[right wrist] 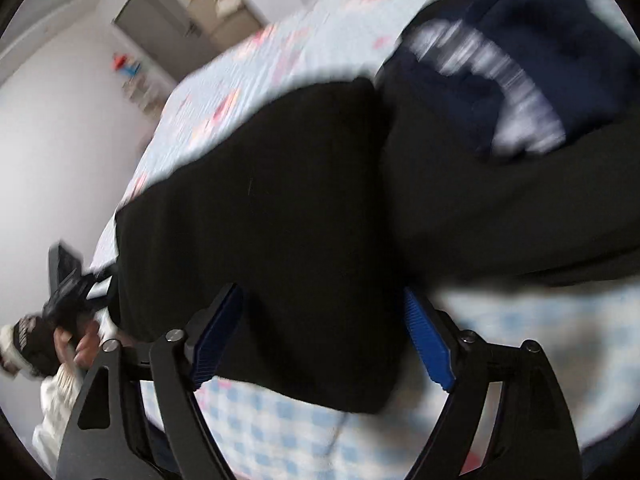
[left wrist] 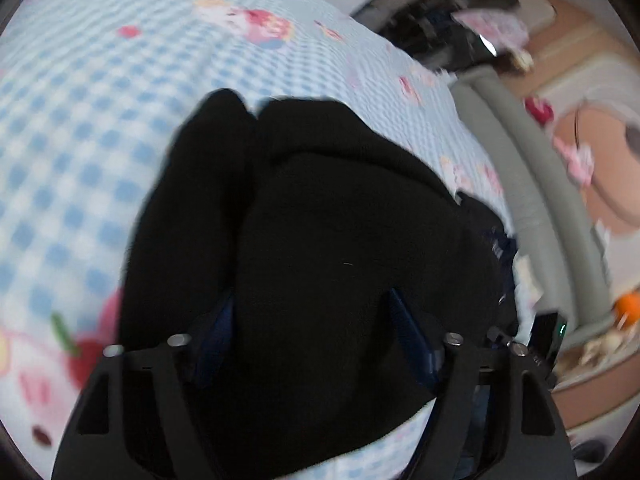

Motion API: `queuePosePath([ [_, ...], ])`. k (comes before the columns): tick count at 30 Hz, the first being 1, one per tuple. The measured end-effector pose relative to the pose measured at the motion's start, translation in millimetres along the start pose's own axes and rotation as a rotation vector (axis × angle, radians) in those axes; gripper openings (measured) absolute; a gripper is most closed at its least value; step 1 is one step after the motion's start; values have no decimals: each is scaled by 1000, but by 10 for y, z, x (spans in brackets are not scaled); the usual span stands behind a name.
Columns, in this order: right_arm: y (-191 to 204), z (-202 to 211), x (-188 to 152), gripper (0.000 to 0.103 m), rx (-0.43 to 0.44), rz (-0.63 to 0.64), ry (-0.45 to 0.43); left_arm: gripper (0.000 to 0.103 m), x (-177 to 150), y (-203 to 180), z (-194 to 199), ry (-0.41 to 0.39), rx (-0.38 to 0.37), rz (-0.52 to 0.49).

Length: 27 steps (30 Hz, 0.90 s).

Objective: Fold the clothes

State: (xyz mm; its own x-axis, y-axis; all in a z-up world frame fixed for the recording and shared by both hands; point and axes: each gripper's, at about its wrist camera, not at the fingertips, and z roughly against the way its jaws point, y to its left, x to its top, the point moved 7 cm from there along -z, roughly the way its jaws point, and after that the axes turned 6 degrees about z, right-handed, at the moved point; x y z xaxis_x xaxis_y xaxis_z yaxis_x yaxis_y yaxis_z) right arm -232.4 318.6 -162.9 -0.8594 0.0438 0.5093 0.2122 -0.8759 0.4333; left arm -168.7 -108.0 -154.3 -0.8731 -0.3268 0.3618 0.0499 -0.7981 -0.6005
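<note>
Both grippers, left gripper (left wrist: 312,320) and right gripper (right wrist: 324,328), stood spread over the black garment (right wrist: 280,220), pinching nothing; it stretched away ahead

Between the blue-padded fingers (right wrist: 428,344) of the black right claw (right wrist: 322,334) a plain black garment (right wrist: 280,220) is seen. Beyond it, up and to the right, a navy garment (right wrist: 532,40) with blurred white lettering is shown. Under both, the bed sheet (left wrist: 80,120) is checked pale blue and white — scattered with pink and red cartoon prints.
</note>
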Motion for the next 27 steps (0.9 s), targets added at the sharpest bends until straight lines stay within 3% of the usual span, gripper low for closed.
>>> queuePosePath([
  [1, 81, 19, 49, 49, -5, 33, -23, 20, 25, -55, 12, -13, 22, -19],
  [2, 162, 39, 98, 37, -10, 66, -46, 19, 54, -111, 34, -29, 42, -36],
  [4, 326, 80, 196, 24, -21, 131, -92, 17, 202, -296, 264, -133, 77, -98],
  [6, 482, 134, 306, 22, -32, 190, -142, 17, 350, -445, 491, -212, 48, -117],
  [8, 569, 196, 440, 22, -51, 215, -185, 18, 465, -480, 484, -208, 73, -125],
  [9, 524, 123, 464, 22, -75, 197, -167, 21, 496, -411, 376, -192, 103, -113],
  [11, 348, -151, 448, 28, -129, 146, -109, 27, 524, -223, 68, -151, 167, -98],
  [12, 247, -307, 413, 31, -149, 121, -74, 47, 491, -82, -149, -97, 212, -87],
  [13, 144, -457, 353, 40, -154, 88, -30, 66, 464, 41, -266, -54, 247, -55],
  [15, 64, -534, 268, 42, -122, 26, -5, 67, 430, 188, -173, -68, 218, 20],
  [17, 78, -431, 224, 60, -128, 34, -17, 68, 408, 267, 101, -132, 170, 60],
  [19, 82, -319, 164, 63, -127, 40, -23, 76, 387, 347, 380, -197, 121, 100],
  [20, 74, -266, 131, 72, -128, 36, -26, 78, 347, 432, 487, -202, 113, 128],
  [24, -10, -299, 12, 87, -108, -14, -17, 87, 82, 675, 444, -86, -2, 219],
  [27, -76, -553, -34, 92, -45, -82, 32, 89, -28, 718, 221, -45, 41, 206],
])
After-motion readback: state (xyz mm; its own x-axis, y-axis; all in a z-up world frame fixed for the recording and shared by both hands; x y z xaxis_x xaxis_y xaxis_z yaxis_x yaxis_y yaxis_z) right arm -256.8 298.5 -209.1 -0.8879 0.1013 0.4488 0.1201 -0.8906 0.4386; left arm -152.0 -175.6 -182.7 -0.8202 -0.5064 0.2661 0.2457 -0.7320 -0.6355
